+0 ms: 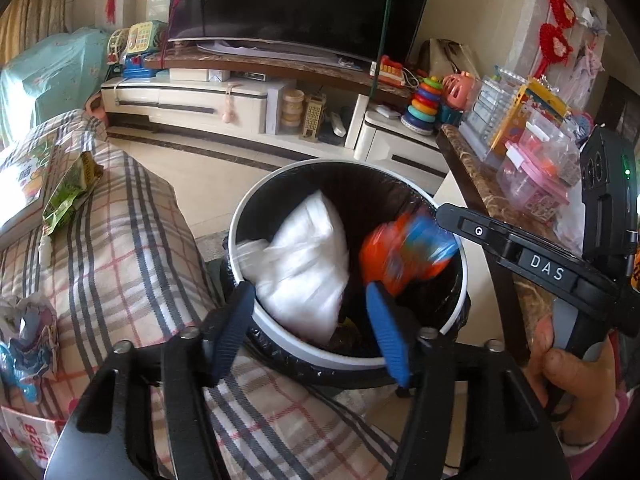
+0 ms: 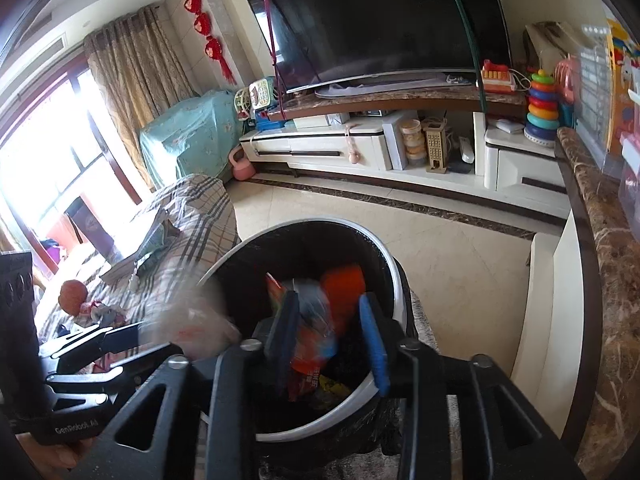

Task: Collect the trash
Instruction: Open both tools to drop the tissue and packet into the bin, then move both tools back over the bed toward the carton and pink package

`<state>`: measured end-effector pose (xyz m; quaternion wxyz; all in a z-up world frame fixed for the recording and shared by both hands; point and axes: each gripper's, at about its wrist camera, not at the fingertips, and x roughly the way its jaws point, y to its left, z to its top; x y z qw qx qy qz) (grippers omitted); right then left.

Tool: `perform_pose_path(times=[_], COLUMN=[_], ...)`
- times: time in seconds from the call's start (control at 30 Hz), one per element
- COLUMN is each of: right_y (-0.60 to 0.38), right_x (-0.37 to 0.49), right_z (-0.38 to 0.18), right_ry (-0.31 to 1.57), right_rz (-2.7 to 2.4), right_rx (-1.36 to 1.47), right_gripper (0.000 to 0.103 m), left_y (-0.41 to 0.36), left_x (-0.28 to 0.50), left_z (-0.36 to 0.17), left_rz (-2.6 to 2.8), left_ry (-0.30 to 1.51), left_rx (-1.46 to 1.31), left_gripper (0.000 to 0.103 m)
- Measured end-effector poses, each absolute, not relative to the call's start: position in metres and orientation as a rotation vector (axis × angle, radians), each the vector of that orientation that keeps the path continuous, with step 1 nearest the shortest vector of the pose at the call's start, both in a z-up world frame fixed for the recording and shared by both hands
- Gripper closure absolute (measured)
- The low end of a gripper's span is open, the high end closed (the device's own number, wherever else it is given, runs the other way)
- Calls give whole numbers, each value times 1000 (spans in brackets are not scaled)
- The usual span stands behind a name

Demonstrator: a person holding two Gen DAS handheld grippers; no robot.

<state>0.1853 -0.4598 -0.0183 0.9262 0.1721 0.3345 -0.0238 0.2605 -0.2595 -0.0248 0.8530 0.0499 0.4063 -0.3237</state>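
Note:
A round trash bin (image 1: 240, 216) with a white rim and black liner stands on the floor beside the sofa. A white plastic bag (image 1: 308, 256) lies inside it. My left gripper (image 1: 312, 316) is open above the bin's near rim, empty. A blurred orange and blue snack wrapper (image 1: 404, 252) is in the air over the bin, below the tip of my right gripper (image 1: 444, 216). In the right wrist view my right gripper (image 2: 330, 336) is open over the bin (image 2: 394, 276), the wrapper (image 2: 316, 328) blurred between its fingers, apart from the right one.
A plaid sofa cover (image 1: 120, 248) lies left of the bin, with a green snack bag (image 1: 70, 196) and a crumpled wrapper (image 1: 28, 340) on it. A marble-topped counter (image 1: 492, 184) with plastic boxes stands right. A TV cabinet (image 1: 224, 104) with toys is behind.

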Motion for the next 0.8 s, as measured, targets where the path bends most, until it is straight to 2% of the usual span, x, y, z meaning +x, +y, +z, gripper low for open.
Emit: perform_pose_path(times=[0.13,0.2,0.33,0.37,0.8], right_y=[-460,-458,-449,-447,-400], right_x=[179,175,165,163,137], right_z=[-14,-11,-7,-6,-9], right_ry=[666,655,634,629,641], right_rz=[-51,-47,-45,-45,18], right_rx=[369,376,382,386,426], right_gripper=[56,48,11,7,4], left_y=[-250,-243,-226,-221,-138], left_x=[255,251,237,232,180], left_z=[-23,-23,-25,-26,-27], left_rz=[-666,-662,-645,-638,-526], left_ry=[847,846,844,845,818], left_rx=[85,68,34,26,-52], left_gripper=[36,35,32,31,27])
